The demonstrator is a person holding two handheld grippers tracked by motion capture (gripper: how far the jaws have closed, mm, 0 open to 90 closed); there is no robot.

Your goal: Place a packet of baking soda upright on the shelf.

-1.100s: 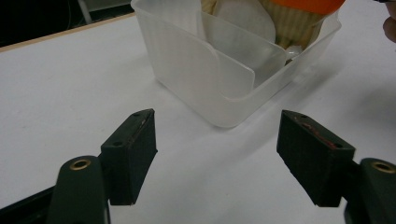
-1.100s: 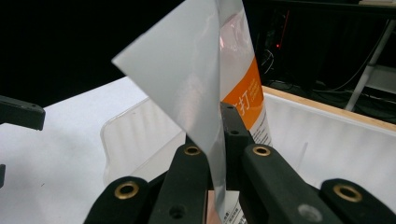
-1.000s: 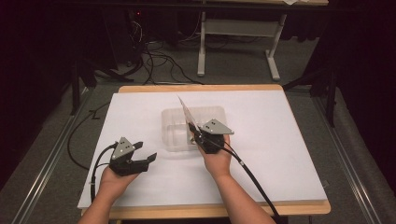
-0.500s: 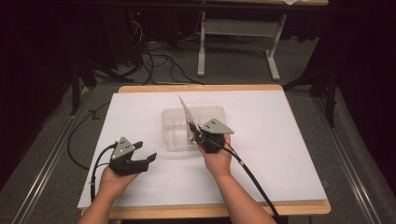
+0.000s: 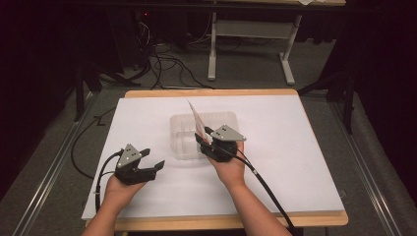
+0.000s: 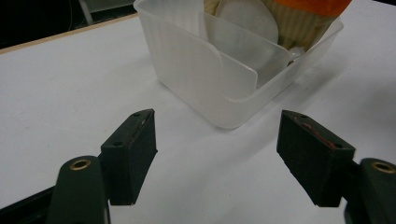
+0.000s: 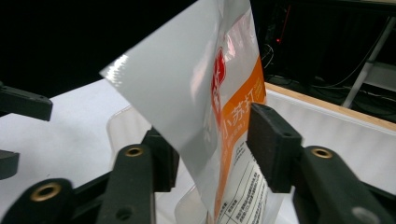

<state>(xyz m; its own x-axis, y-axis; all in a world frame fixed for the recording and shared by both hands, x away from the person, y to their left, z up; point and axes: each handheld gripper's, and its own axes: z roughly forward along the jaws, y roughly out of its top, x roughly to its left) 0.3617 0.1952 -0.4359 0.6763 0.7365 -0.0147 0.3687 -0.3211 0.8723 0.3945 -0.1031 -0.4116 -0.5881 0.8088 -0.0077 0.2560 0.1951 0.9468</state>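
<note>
Right now I am standing my right gripper (image 5: pixel 206 140) at the 3 o'clock wall of the clear plastic container (image 5: pixel 184 147), which sits mid-table on the white table cover (image 5: pixel 295 147). Between its jaws rises a snack packet (image 7: pixel 219 107) — silver on the back, white and orange with print on the front — tilted toward 11 o'clock, its lower end down inside the container. In the right gripper view the jaws are standing apart with the packet between them; the one at 9 o'clock looks to be touching the silver side, the one at 3 o'clock is showing a gap, so I am not calling this a firm hold.

My left gripper (image 6: pixel 219 158) is waiting low over the cover at 7 o'clock of the container, jaws wide apart and holding nothing. In its view the container is showing an inner divider, something pale and round lying behind it.

To do this well, I judge I should be closing squarely on the packet's flat faces, well down from the limp top edge, and lifting straight up — the light container may drag along, so the left gripper could be steadying its near wall.

Against the picture from a second ago, nothing is differing: both grippers, the packet and the container are sitting just as they were.
</note>
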